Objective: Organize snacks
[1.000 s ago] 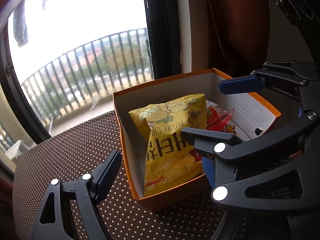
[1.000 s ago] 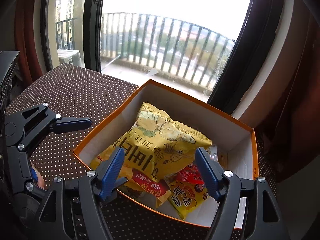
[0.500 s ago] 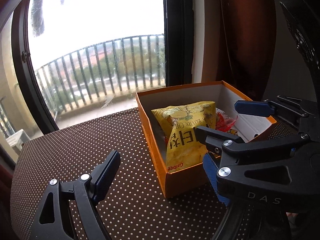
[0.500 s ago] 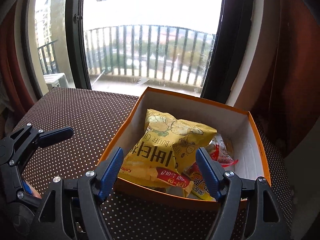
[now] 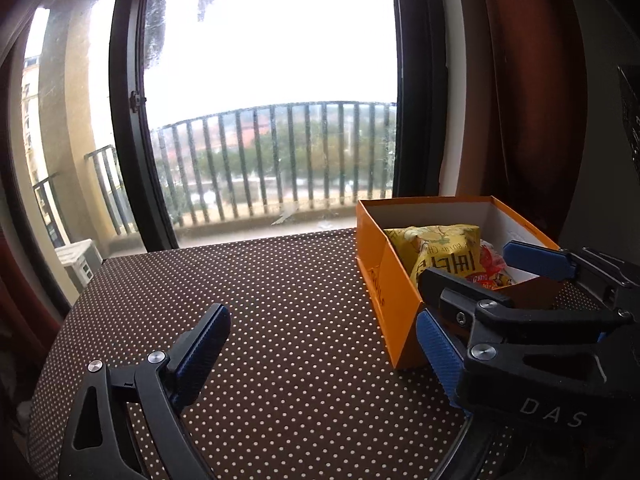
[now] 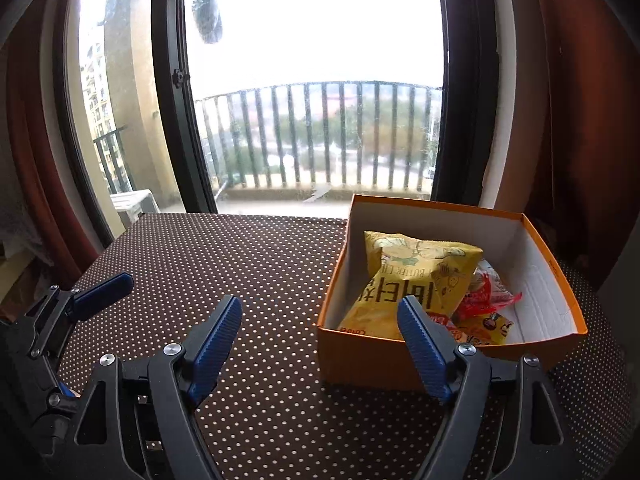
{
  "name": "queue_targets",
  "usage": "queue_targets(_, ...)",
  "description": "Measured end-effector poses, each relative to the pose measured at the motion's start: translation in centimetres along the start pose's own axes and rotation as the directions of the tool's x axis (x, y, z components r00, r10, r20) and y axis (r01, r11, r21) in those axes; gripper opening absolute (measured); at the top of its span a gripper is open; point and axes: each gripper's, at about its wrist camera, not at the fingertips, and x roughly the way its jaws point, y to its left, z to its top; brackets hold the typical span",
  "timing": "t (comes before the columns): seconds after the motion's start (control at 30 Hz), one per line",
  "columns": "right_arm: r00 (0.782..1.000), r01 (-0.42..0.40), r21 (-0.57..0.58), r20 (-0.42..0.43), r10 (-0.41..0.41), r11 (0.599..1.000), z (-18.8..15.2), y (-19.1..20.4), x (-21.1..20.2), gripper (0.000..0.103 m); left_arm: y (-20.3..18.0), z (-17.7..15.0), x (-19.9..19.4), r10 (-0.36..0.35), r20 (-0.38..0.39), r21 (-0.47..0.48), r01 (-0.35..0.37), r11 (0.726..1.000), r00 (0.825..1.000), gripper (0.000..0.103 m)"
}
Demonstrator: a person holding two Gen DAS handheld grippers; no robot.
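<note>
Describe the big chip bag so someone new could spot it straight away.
Find the orange box on the dotted brown tablecloth by the window. The yellow bag lies inside it against the left wall. It is the largest packet there, with black lettering, overlapping the smaller red packets beside it.

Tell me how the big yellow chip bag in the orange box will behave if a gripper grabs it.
The yellow chip bag looks puffed with air, so it is probably light and would squash and crinkle under the pads. Its glossy film may slip. It leans over the small red packets, which might shift when it lifts.
</note>
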Motion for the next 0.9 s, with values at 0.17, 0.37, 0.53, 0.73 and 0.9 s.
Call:
queue_targets(0.17, 0.998, -0.009, 0.023, 0.056, 0.008, 1.000, -1.1, 1.9, -1.4, 0.088, 1.7, -1.4, -2.4, 0.057, 0.047, -0.048, -0.055, 0.997, 0.997, 0.101)
queue_targets(0.37, 0.988, 0.021, 0.032, 0.153, -0.026, 0.999, -2.4, 3.3, -3.5, 0.096, 3.2, -3.0, -4.4, 0.101, 0.107, -0.091, -0.091, 0.992, 0.989, 0.103)
queue_targets(0.53, 0.977, 0.000, 0.044, 0.211, -0.009, 0.999, -3.8, 3.7, -4.8, 0.097, 3.7, -4.2, -5.4, 0.143, 0.135, -0.105, -0.129, 0.986, 0.980, 0.103)
queue_targets(0.73, 0.971, -0.006, 0.043, 0.239, -0.005, 0.999, -4.6, 4.0, -5.7, 0.098, 3.7, -4.7, -6.1, 0.164, 0.149, -0.114, -0.148, 0.982, 0.975, 0.103)
queue_targets(0.9, 0.964, 0.008, 0.048, 0.266, -0.021, 0.999, -5.0, 3.9, -6.7, 0.098, 4.0, -5.2, -6.3, 0.154, 0.130, -0.156, -0.133, 0.979, 0.979, 0.103)
